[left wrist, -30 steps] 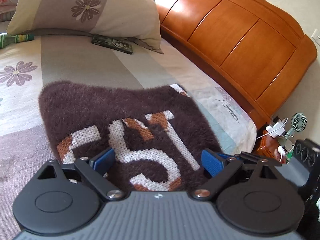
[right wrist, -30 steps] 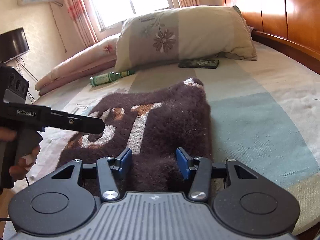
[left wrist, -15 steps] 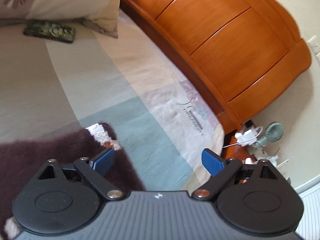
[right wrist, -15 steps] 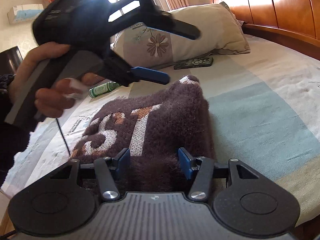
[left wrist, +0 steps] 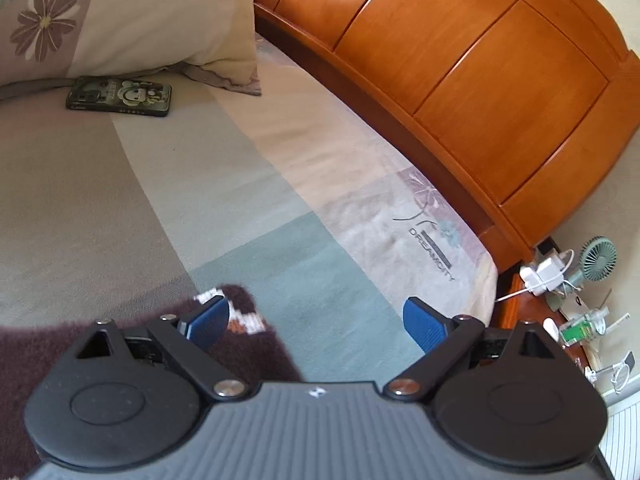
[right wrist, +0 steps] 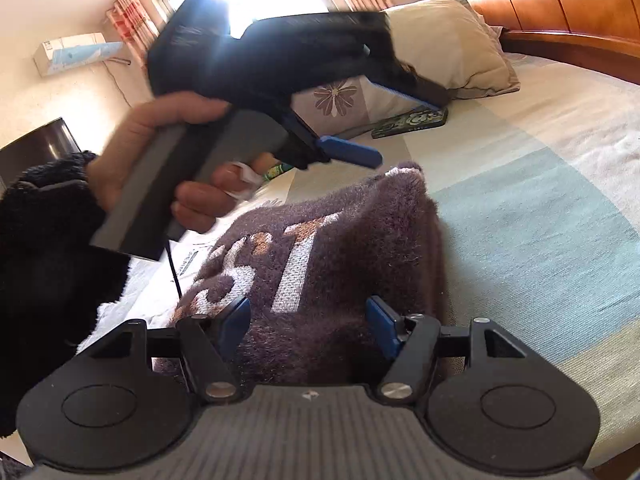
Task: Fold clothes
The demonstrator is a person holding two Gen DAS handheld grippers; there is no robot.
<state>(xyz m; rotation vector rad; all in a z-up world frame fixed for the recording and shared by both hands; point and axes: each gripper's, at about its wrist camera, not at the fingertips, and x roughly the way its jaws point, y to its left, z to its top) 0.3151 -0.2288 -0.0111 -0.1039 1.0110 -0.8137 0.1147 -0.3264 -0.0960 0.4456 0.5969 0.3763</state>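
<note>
Since the earlier frames the left tongs [left wrist: 316, 322] have been carried off the lettered face of the brown sweater [right wrist: 320, 264] and out past its far corner; in the left wrist view only that corner, with its white and orange knit, is now seen under the left pad, and bare bed sheet [left wrist: 328, 264] lies between the pads. Those tongs are spread wide and nothing is gripped by them. In the right wrist view they are seen raised above the sweater in the person's left hand [right wrist: 168, 160], blurred, with a dark fleecy sleeve [right wrist: 44, 240] behind.

The right tongs [right wrist: 308, 322] have just been opening. The near edge of the sweater lies between their blue pads, but the pads stand clear of the pile on both sides, so the garment is judged to be released rather than held.

The sweater lies on the bed in a compact folded shape, the knitted letters facing up and a thick doubled edge along its right side. The folding is judged to be nearly or fully done for this garment: no sleeve or loose flap is seen trailing out. What may be left is a tidy of the far corner, or setting the bundle aside; no other clothes can be made out.

A pillow [left wrist: 132, 20] and a phone [left wrist: 120, 96] rest near the wooden headboard [left wrist: 480, 80], well apart from the sweater.
</note>
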